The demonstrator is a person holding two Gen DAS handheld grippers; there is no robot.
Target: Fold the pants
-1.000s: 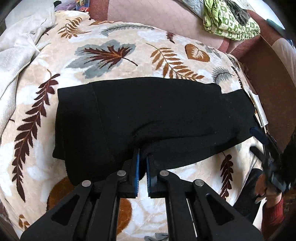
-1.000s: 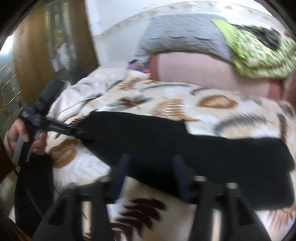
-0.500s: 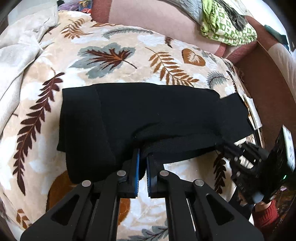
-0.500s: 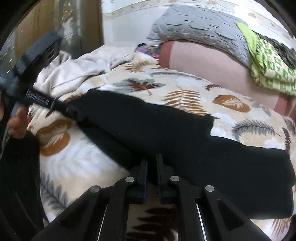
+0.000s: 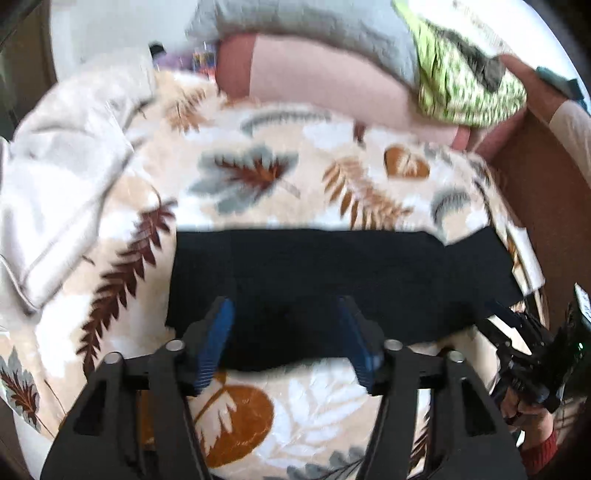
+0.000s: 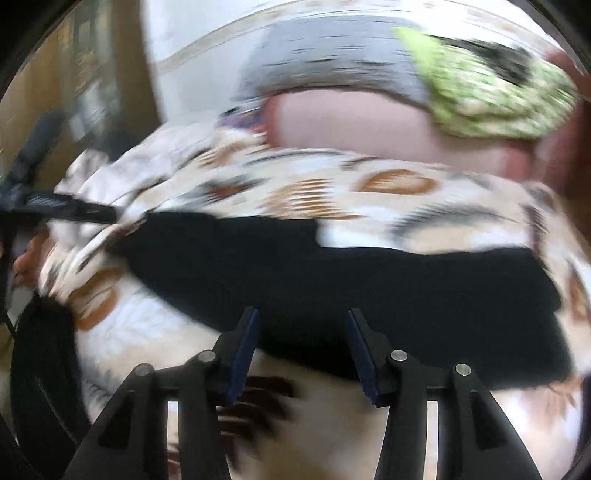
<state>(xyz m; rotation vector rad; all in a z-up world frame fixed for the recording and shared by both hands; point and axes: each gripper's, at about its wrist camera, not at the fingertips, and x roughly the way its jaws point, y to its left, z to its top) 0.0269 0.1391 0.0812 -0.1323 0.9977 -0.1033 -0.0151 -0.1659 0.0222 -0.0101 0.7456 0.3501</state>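
Nearest in the left wrist view, at the bottom centre of the frame: left gripper [image 5: 286,332], blue-padded fingers [image 5: 214,339] apart and opening, nothing pinched between them, only the near edge of the pants showing in the gap. Just beyond, across the middle of the frame: black pants [image 5: 332,280], folded into a long flat band lying crosswise on the leaf-print blanket [image 5: 258,177], near hem sagging toward the bottom centre. At the lower right edge: right gripper [image 5: 517,332], black, held by a hand [image 5: 524,410] with a red sleeve, tips close to the right end of the pants; contact not clear. Farther, at upper left: a crumpled pale sheet [image 5: 66,184]. At the top: a pink cushion [image 5: 325,77], a grey cover [image 5: 306,22] over it, and a green patterned cloth [image 5: 461,85] at upper right.

In the right wrist view, heavily blurred, at the bottom centre: right gripper [image 6: 303,343], fingers [image 6: 245,343] apart and opening, empty, hanging over the near edge of the pants [image 6: 332,280]. Pants stretched from left of centre to the right edge of the frame on the blanket [image 6: 388,206]. At the left edge: left gripper [image 6: 74,210], its tip near the pants' left end, and a hand [image 6: 27,258] below it. Beyond, at the top: pink cushion [image 6: 369,122], grey cover [image 6: 332,59], green cloth [image 6: 487,96].
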